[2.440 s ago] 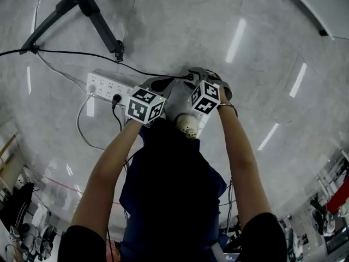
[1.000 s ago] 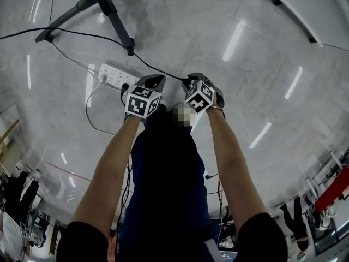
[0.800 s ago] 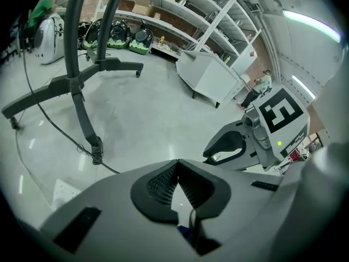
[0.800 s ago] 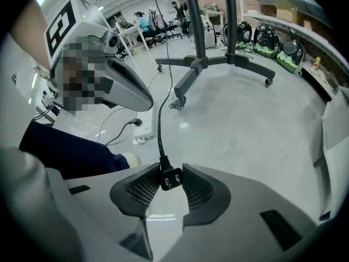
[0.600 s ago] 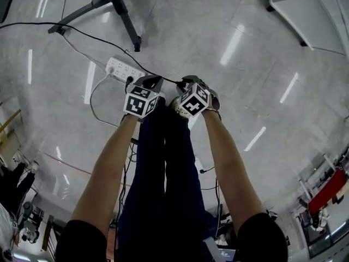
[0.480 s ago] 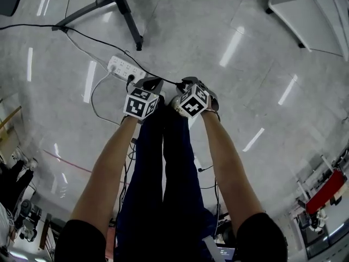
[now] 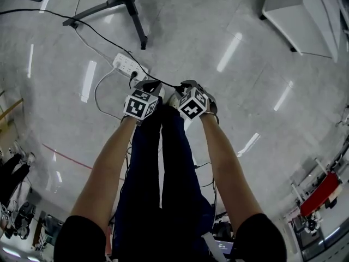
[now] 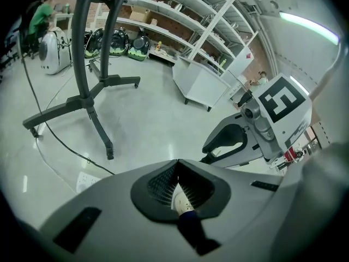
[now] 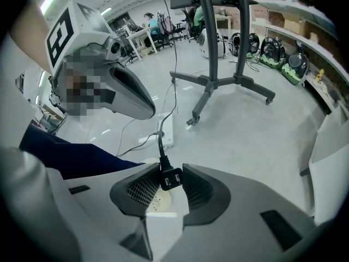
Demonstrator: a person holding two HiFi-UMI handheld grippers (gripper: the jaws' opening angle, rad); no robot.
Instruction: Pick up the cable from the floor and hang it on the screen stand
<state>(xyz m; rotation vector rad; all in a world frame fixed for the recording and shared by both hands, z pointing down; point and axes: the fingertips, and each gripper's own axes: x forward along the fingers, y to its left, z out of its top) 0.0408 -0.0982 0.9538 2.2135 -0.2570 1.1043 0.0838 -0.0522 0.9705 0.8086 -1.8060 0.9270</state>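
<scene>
My right gripper point(image 9: 170, 169) is shut on the black plug point(image 9: 171, 178) of the cable point(image 9: 161, 141), well above the floor. In the head view the cable point(image 7: 98, 34) runs from the right gripper point(image 7: 188, 85) up and left, past the foot of the screen stand point(image 7: 131, 10). The left gripper point(image 7: 153, 84) hangs close beside it; its fingertips point(image 8: 177, 164) meet with nothing visibly gripped, and only a shoe and trouser leg show behind them. The screen stand's dark pole and wheeled legs point(image 9: 218, 75) stand ahead, and its pole point(image 8: 87, 75) shows at the left of the left gripper view.
A white power strip point(image 7: 126, 65) lies on the grey floor near the stand's leg, with a black lead and a white lead point(image 7: 101, 97) plugged in. A white cabinet point(image 7: 297, 15) stands at the far right. Shelves with bags point(image 8: 117, 42) line the back wall.
Both grippers have risen together from near the floor as the person straightens up. The plug stays in the right gripper. The floor and power strip look farther off.
</scene>
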